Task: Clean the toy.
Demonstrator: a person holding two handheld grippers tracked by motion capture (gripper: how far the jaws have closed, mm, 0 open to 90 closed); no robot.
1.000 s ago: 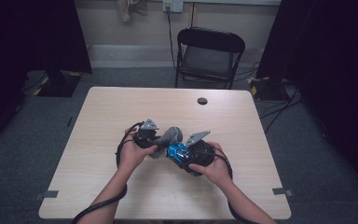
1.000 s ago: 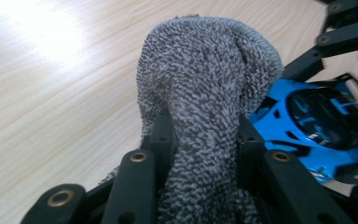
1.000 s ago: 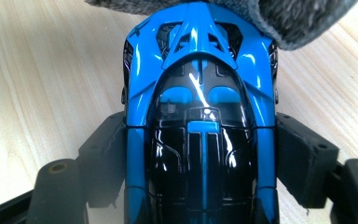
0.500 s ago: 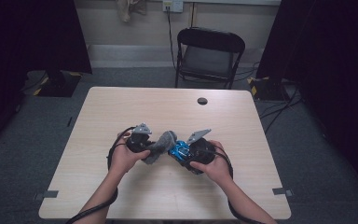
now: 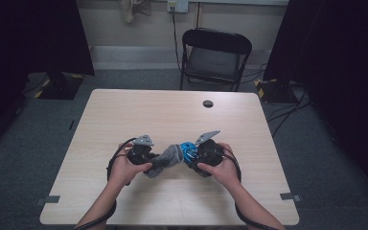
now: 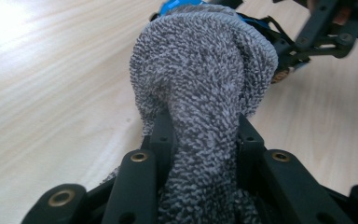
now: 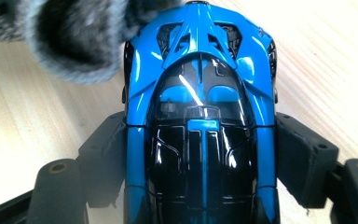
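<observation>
A grey knitted sock (image 6: 205,84) (image 5: 165,159) is pinched between the jaws of my left gripper (image 6: 204,140) (image 5: 148,160), and its open mouth faces away toward the other hand. A glossy blue and black toy car (image 7: 200,116) (image 5: 188,152) sits lengthwise between the jaws of my right gripper (image 7: 200,154) (image 5: 196,155), which is shut on its sides. The sock's cuff (image 7: 74,37) hangs just beyond the car's far end, to the upper left in the right gripper view. Both grippers meet low over the near middle of the wooden table (image 5: 172,115).
A small dark round disc (image 5: 208,103) lies on the table's far side. A black folding chair (image 5: 215,57) stands beyond the far edge. Dark curtains flank the room, and cables run along the floor at the right.
Both hands have drawn closer to the near edge of the table, still holding the sock and the car together. The grips look unchanged.
</observation>
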